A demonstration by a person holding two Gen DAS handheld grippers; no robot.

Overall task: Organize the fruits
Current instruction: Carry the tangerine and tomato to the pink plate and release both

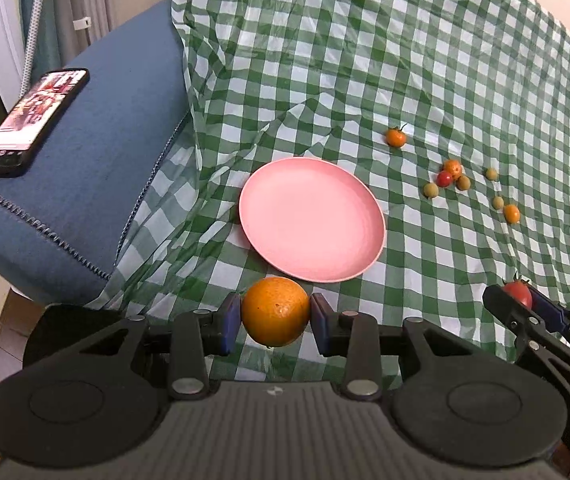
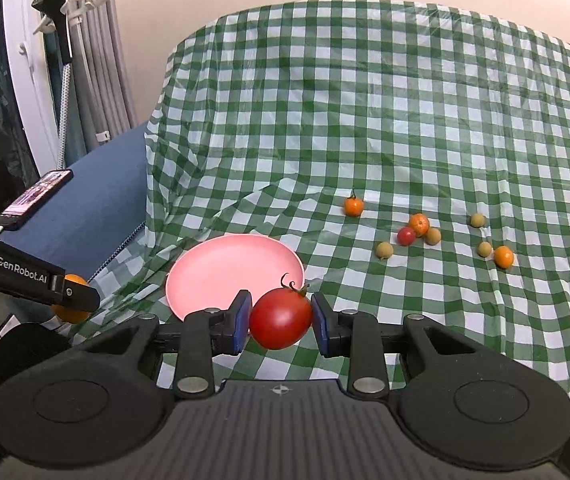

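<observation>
Orange [image 1: 275, 311] sits clamped between your left tongs [image 1: 275, 318], just short of the pink plate's [image 1: 312, 216] near rim; your right tongs [image 2: 281, 318] grip the tomato [image 2: 280, 317] over that rim, above the checked cloth [image 2: 365, 120].

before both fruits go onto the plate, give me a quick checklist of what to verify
1. Left gripper jaws clamped on the orange: ok.
2. Right gripper jaws clamped on the tomato: ok.
3. Pink plate bare, room for both: ok.
4. Small fruits lie clear of the plate: ok.
5. Cloth flat under the plate: not ok, wrinkled.
6. Plate sits level: cannot tell.
</observation>
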